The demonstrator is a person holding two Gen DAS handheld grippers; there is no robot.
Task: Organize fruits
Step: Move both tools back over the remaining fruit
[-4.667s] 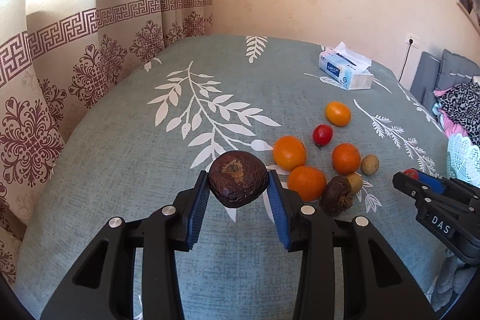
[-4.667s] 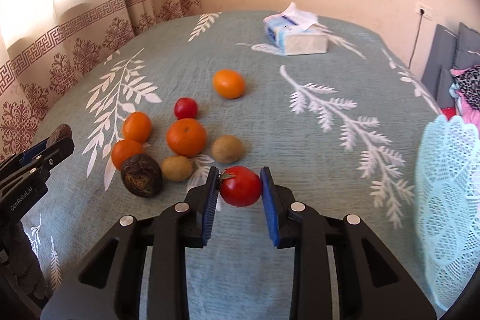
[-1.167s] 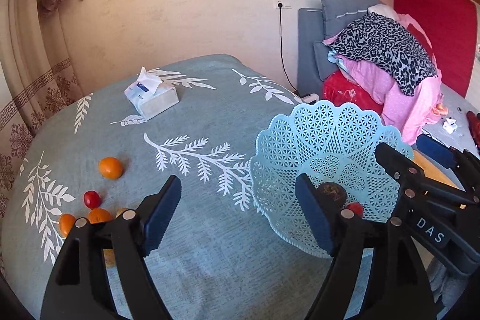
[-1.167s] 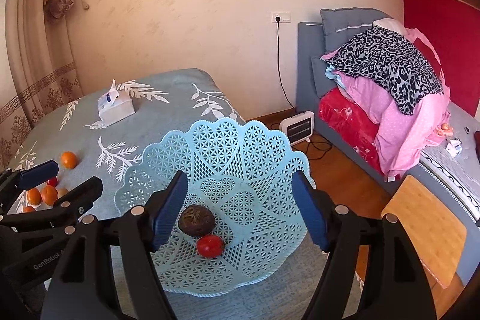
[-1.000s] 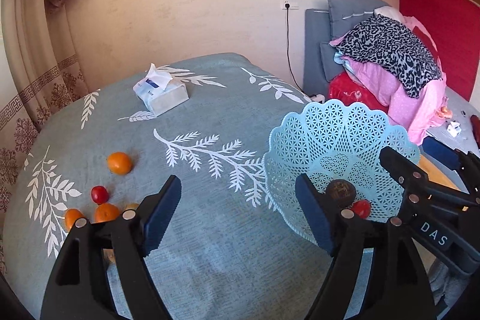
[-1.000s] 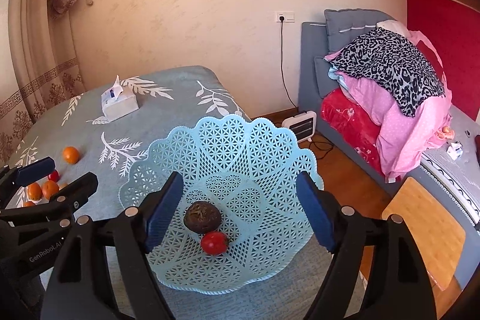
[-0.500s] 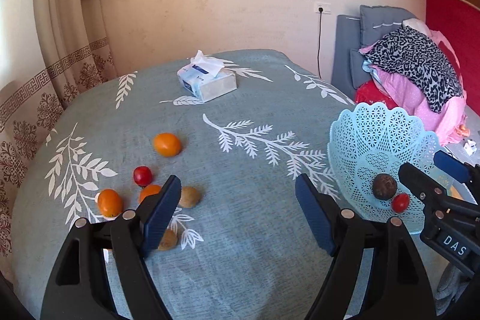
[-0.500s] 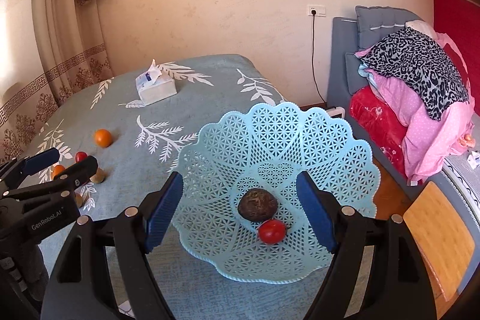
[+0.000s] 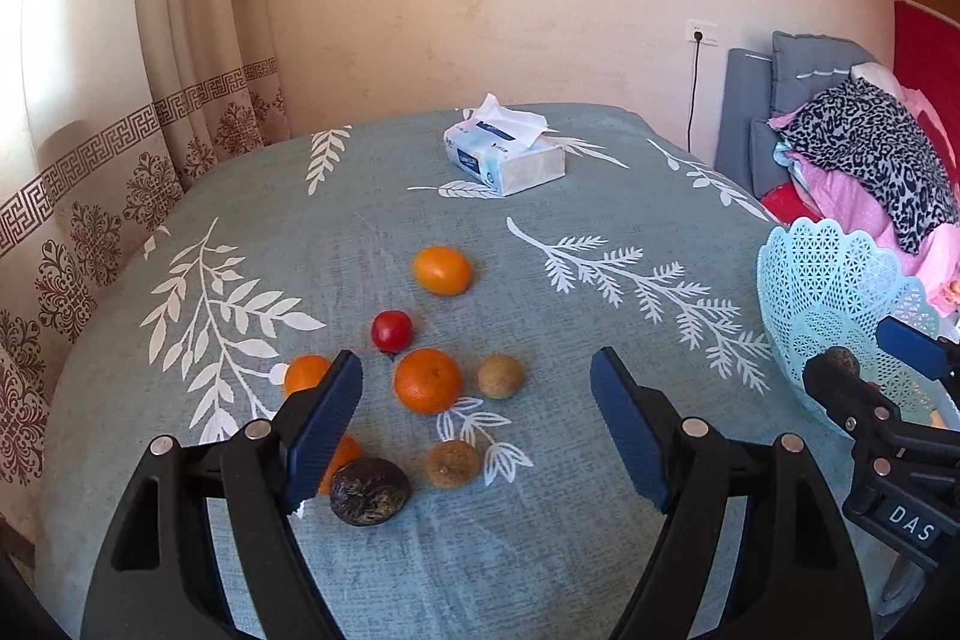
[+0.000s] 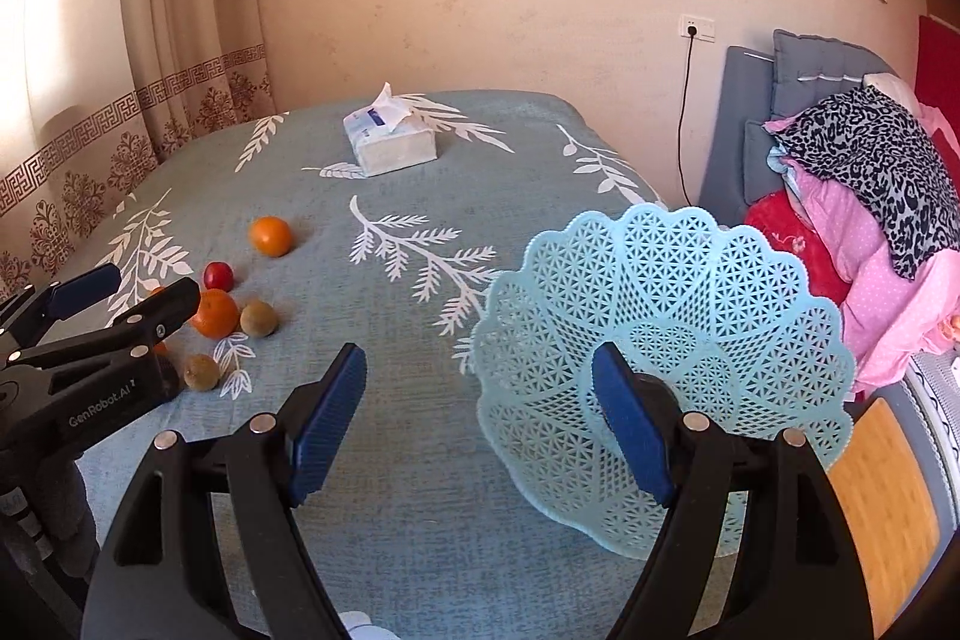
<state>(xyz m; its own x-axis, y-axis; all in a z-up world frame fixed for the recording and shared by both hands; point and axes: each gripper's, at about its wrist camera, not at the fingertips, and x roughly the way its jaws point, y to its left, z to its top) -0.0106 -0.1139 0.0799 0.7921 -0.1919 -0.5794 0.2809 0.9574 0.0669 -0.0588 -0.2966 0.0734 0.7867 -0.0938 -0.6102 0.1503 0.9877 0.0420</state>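
I had the left claw (image 9: 477,418) spread wide and holding nothing, hovering over the loose fruit on the bench (image 9: 600,328), which wore a grey-green cloth printed with white leaves. Between its blue pads (image 9: 327,421) I could see an orange (image 9: 428,379) with a red tomato (image 9: 392,330) just behind it and a small brown fruit (image 9: 500,375) just to its right. A second orange (image 9: 443,270) sat farther back, apart from the cluster. Another orange (image 9: 302,375) was partly hidden behind the left pad. Nearest the camera lay a dark wrinkled fruit (image 9: 369,490), touching an orange mostly covered by the pad, with another brown fruit (image 9: 453,463) close beside it. A tissue box (image 9: 504,160) stood well behind the fruit, toward the wall.

The right claw (image 10: 480,418) was also fully released and empty, held above the bench with its right pad in front of the pale blue lattice basket (image 10: 690,316) at the bench's right edge. From the left wrist view, one dark fruit (image 9: 840,358) showed inside that basket, just behind the tip of the right claw. I could not tell what else the basket held.
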